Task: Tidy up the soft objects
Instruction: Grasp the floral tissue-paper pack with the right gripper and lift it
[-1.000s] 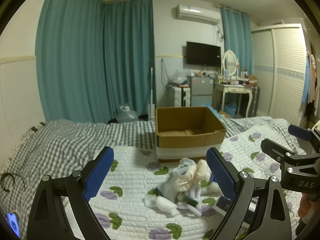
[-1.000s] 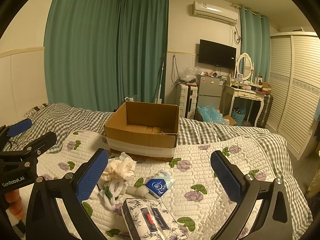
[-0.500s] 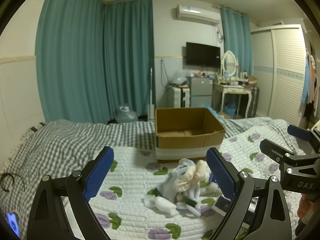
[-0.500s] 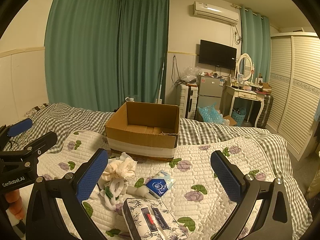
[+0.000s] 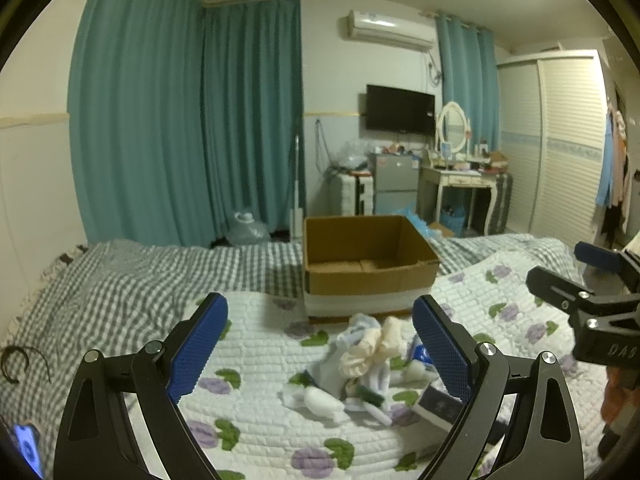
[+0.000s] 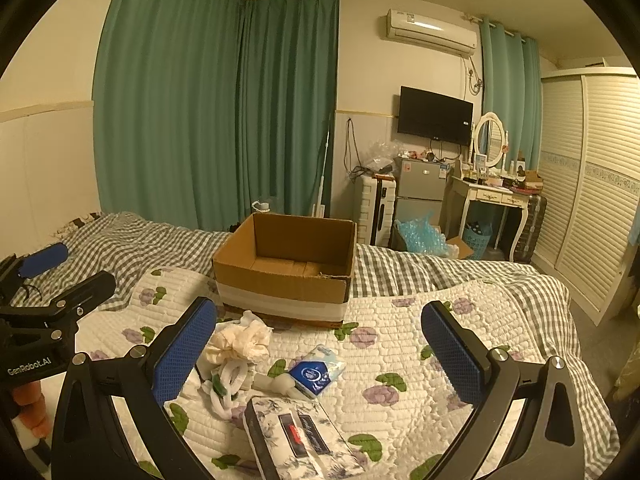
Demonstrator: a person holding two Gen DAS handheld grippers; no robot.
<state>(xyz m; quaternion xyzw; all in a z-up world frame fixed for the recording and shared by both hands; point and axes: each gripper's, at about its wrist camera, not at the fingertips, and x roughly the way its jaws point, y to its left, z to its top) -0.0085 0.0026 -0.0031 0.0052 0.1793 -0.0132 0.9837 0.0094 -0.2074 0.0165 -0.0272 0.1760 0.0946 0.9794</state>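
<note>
A pile of soft things lies on the white flowered quilt: a cream cloth bundle (image 5: 372, 350) (image 6: 240, 342), white socks (image 5: 320, 394) (image 6: 230, 380), a blue tissue packet (image 6: 316, 370) and a flowered tissue pack (image 6: 298, 436). An open, empty cardboard box (image 5: 368, 264) (image 6: 286, 268) stands just behind the pile. My left gripper (image 5: 320, 356) is open and empty above the quilt, short of the pile. My right gripper (image 6: 320, 354) is open and empty, hovering over the pile's right side. Each gripper shows at the other view's edge.
A grey checked blanket (image 5: 140, 280) covers the bed's far and left part. A phone (image 5: 26, 446) and a dark ring (image 5: 14, 364) lie at the left edge. Beyond the bed stand curtains, a fridge (image 6: 420, 188), a dressing table (image 6: 496, 196) and a wardrobe (image 6: 592, 208).
Both views have shifted only slightly. The grippers stay open and nothing on the bed has moved.
</note>
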